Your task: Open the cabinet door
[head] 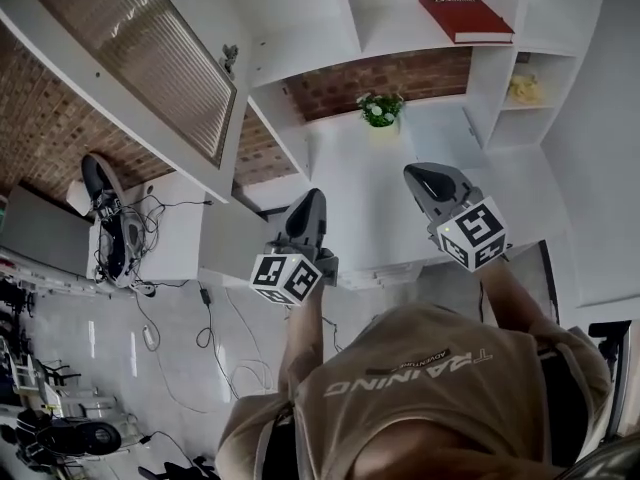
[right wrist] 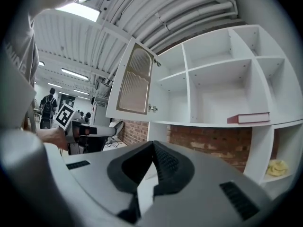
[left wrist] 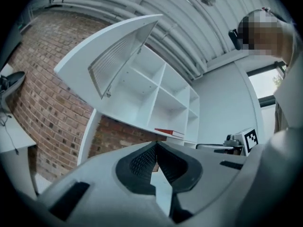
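My left gripper (head: pixel 311 198) is shut, pads tip to tip with nothing between them, as its own view shows (left wrist: pixel 156 146). My right gripper (head: pixel 421 174) is shut too and empty, its jaws meeting at the front (right wrist: pixel 152 144). I hold both roughly level in front of the cabinet (head: pixel 350 13), neither touching anything, left lower in the head view and right a little further in.

The door (head: pixel 150 58) stands wide open, swung out to the left of the cabinet and well clear of both grippers. It has a white frame and a ribbed panel, and in the right gripper view (right wrist: pixel 135 79) a small metal catch (right wrist: pixel 151 109) shows at its lower corner. The compartment behind it is bare.

A red book (head: pixel 465 15) lies flat on a shelf to the right; I see it from the left gripper (left wrist: pixel 169 132) and the right one (right wrist: pixel 248 118). Something yellow (head: pixel 522 88) sits in the small compartment at far right. Under the shelves is a brick wall (head: pixel 390 76), with a plant (head: pixel 380 108) standing on the white desk (head: pixel 365 203) before it.
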Demonstrator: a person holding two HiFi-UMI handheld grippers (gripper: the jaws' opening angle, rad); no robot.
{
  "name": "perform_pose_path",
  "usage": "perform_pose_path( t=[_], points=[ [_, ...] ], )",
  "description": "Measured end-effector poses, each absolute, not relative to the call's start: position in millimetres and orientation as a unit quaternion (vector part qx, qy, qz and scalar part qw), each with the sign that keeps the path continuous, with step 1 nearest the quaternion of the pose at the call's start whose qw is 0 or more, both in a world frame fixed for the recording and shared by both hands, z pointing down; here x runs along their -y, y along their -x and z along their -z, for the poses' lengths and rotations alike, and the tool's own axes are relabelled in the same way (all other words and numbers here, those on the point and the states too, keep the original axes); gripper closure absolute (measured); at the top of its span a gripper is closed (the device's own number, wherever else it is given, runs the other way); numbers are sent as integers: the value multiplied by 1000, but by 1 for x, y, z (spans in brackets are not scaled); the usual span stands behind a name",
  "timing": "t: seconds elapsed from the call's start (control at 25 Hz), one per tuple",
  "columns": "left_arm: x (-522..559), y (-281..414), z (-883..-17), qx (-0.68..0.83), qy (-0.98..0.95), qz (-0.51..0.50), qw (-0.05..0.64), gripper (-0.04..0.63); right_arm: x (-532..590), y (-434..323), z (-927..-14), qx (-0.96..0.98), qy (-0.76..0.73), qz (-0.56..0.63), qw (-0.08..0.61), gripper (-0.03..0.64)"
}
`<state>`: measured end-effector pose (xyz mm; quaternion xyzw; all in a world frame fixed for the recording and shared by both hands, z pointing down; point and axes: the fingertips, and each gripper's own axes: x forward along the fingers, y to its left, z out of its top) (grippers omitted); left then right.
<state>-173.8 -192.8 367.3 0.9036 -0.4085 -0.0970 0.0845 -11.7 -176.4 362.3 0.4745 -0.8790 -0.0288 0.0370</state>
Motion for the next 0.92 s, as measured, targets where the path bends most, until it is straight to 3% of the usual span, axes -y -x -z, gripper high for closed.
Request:
perform_pose_path(
  t=[0.92],
  points=[
    [187,187,-363,436,-891,100,76,588,184,15,-364,882,-467,52,25,604]
  ],
)
